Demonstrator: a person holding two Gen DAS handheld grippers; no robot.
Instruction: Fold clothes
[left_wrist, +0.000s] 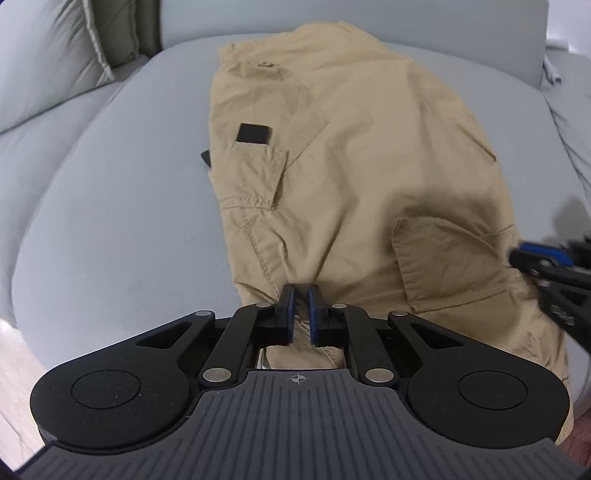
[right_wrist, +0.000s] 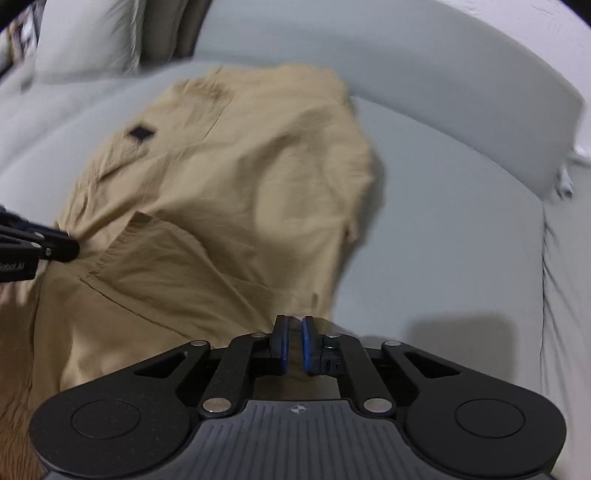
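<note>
Grey sofa (left_wrist: 110, 206) with pale cushion (left_wrist: 48, 55), wooden floor (left_wrist: 14, 384).

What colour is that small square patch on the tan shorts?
Black. The patch on the tan shorts shows sharpest in the left wrist view.

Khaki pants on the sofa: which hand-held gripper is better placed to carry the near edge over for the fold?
Probably left. The left hand-held gripper is pinched on the pants near the middle of their near edge; the right hand-held gripper grips only their outer corner.
</note>
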